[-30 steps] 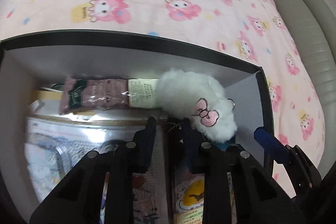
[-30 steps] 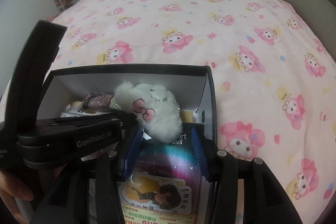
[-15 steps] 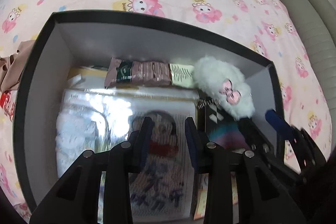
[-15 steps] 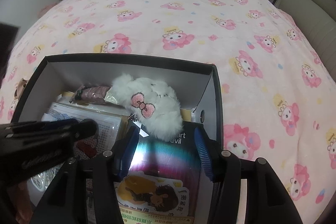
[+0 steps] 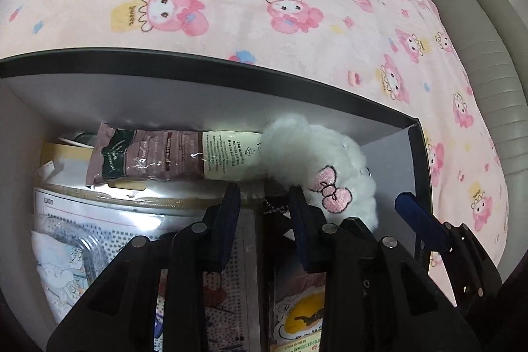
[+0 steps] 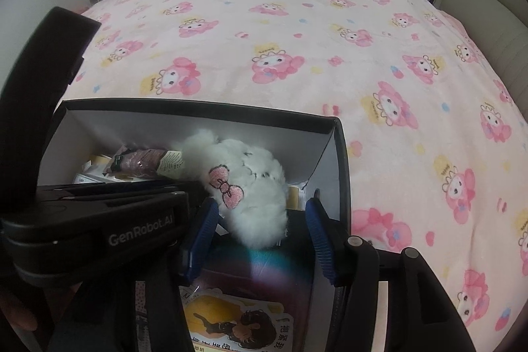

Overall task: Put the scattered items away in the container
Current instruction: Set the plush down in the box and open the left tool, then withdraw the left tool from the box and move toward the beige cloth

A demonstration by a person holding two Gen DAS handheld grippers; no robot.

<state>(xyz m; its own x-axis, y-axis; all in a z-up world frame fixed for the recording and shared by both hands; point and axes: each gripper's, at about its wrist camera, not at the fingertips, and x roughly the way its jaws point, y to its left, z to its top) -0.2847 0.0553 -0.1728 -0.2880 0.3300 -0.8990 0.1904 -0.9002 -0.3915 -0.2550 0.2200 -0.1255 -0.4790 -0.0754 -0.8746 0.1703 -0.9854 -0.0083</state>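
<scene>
A black box (image 5: 231,68) with white inner walls (image 6: 198,108) sits on the bed and holds several items. A white fluffy plush (image 5: 313,154) with a pink bow (image 6: 250,183) lies at its far right. A mauve snack packet (image 5: 148,154) (image 6: 138,160) lies along the far wall. My left gripper (image 5: 263,190) stands open low in the box, just short of the plush, with the plush's ball chain in the gap. My right gripper (image 6: 263,198) is open, and the plush's near end lies between its blue fingers without touching the pads.
Clear-wrapped craft kits (image 5: 99,220) and a dark shiny card pack (image 6: 257,269) fill the box floor. A pink cartoon-print blanket (image 6: 297,38) covers the bed. A beige padded sofa (image 5: 478,55) runs along the right. A hand (image 6: 16,312) shows at lower left.
Half a second ago the left gripper had pulled back and showed the whole box; now it is low inside again near the plush. The right gripper's jaws stand slightly wider than a second ago.
</scene>
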